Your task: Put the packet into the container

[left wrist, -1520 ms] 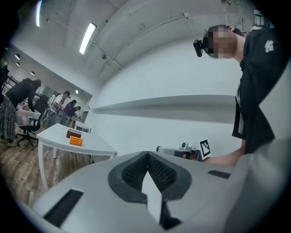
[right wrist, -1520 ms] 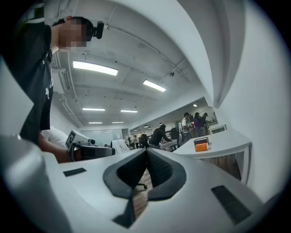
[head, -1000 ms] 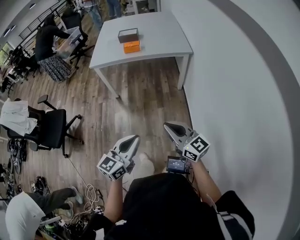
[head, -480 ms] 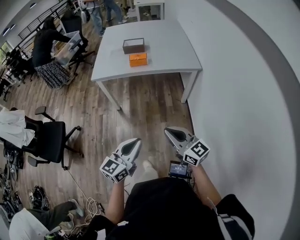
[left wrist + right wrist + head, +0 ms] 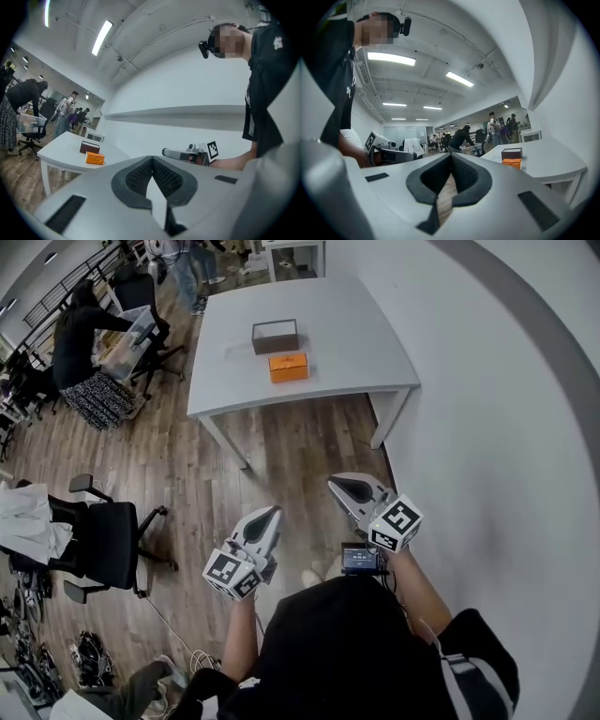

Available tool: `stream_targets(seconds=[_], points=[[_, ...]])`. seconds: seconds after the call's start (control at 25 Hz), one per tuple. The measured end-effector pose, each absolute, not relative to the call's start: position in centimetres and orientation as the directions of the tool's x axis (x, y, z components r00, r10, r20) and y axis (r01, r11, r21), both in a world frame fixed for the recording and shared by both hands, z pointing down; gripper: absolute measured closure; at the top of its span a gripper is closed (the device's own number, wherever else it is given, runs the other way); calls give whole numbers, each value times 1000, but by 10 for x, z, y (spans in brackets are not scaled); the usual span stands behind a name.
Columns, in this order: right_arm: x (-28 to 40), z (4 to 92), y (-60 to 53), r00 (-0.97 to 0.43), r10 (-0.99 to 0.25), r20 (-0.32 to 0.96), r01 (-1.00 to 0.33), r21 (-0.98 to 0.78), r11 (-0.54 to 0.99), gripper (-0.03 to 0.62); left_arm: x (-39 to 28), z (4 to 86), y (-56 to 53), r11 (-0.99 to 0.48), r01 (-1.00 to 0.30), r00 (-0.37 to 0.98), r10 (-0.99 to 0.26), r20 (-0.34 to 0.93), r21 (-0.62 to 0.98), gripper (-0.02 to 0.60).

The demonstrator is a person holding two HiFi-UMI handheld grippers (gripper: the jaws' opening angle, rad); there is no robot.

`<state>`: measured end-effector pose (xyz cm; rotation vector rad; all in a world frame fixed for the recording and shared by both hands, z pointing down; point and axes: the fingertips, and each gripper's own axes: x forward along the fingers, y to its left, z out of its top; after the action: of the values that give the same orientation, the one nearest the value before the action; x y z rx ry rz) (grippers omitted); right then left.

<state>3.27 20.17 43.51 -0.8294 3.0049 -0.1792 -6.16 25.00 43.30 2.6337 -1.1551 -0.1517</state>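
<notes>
At the far left a person (image 5: 80, 343) bends over a clear bin (image 5: 127, 334), both small and partly lost at the picture's edge. Nearer on that side a black office chair (image 5: 108, 540) stands on the wooden floor (image 5: 281, 456). A tangle of cables (image 5: 89, 652) lies close by, too small to sort out.

The left gripper (image 5: 270, 515) is held up in front of the chest of the one carrying it. Its jaws are pressed together with nothing between them, and its own view shows the ribbed pads meeting at the tip.

Far beyond stands the white tabletop (image 5: 356, 343), well apart from both grippers. The dark container (image 5: 275, 336) sits toward its far side. The orange packet (image 5: 288, 367) lies outside it, just beside it on the near side. Whether the two touch I cannot tell, and the inside of the container is hard to make out. Any print on the packet is too small to read. The table's far legs are hidden under the top.

To the right, the right gripper (image 5: 335, 486) is likewise clenched on nothing, with a small screen (image 5: 358, 559) behind it at the wrist. The carrier's dark shirt (image 5: 347, 652) blocks the floor beneath. A plain white wall (image 5: 506, 427) fills the right side.
</notes>
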Motion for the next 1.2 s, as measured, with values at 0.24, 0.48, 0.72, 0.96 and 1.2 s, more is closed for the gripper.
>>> stream_targets(seconds=[0.24,0.48,0.72,0.96,1.2], points=[[18,440,146,-848,-529,23,-528,-114,842,572,-73,444,193,-675,-677,702,-712,-15,293,574],[18,451,67,-838,-546,8,-543,-123,831,572,-70,452,115,-683,-670,719,-694,27,290,572],[13,453,-37,-846,-533,4,-529,-137,838,572,-75,447,10,-670,-691,704,-708,45,270,574],[17,461,-133,-863,-505,31,-503,-156,850,572,-71,442,-87,-653,-707,687,-725,46,272,572],[11,458,-204,-882,-470,37,-470,-155,869,572,-75,441,-154,-630,-725,665,-745,47,278,572]])
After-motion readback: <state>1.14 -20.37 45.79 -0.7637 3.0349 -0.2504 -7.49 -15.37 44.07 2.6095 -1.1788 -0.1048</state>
